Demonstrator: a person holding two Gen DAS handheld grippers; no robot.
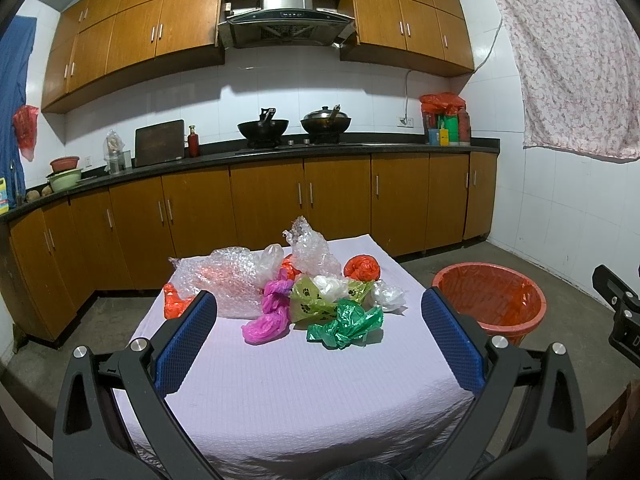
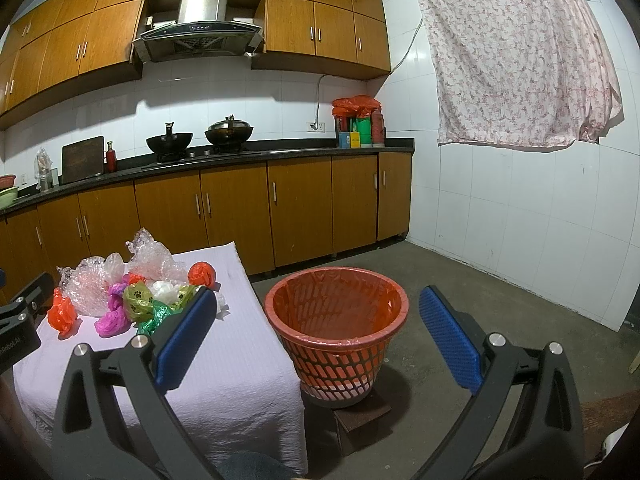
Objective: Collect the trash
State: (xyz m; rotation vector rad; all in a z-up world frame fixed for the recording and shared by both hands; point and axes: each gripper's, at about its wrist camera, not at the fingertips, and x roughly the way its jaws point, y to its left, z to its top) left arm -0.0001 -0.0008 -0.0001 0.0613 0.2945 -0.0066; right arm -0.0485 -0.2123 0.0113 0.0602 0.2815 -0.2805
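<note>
Nothing has yet gone into the basket [image 2: 336,320], as far as the pictures show; its red liner looks bare inside, so the whole job lies ahead.

The trash sits heaped on the lilac-covered desk [image 1: 304,380], to the left of the basket and toward the desk's far end. Nearest the basket are a white bag [image 1: 387,295] and an orange ball of plastic [image 1: 362,268]; a crumpled green bag [image 1: 346,324] lies at the front of the heap, with a yellow-green paw-print bag [image 1: 310,300] just behind it and a pink bag [image 1: 269,320] beside it; farther from the basket lie two wads of bubble wrap [image 1: 228,276] and an orange scrap [image 1: 176,306] at the heap's far side.

The left gripper [image 1: 320,336] hangs over the near part of the desk, its jaws spread wide and holding nothing, aimed at the heap; the right gripper [image 2: 320,340] faces the basket, its jaws likewise spread wide and empty.

By my judgement every piece is still to be picked up and dropped in; the green bag, being foremost, seems the easiest first pick; the bubble wrap is bulky and may need a wider bite.
</note>
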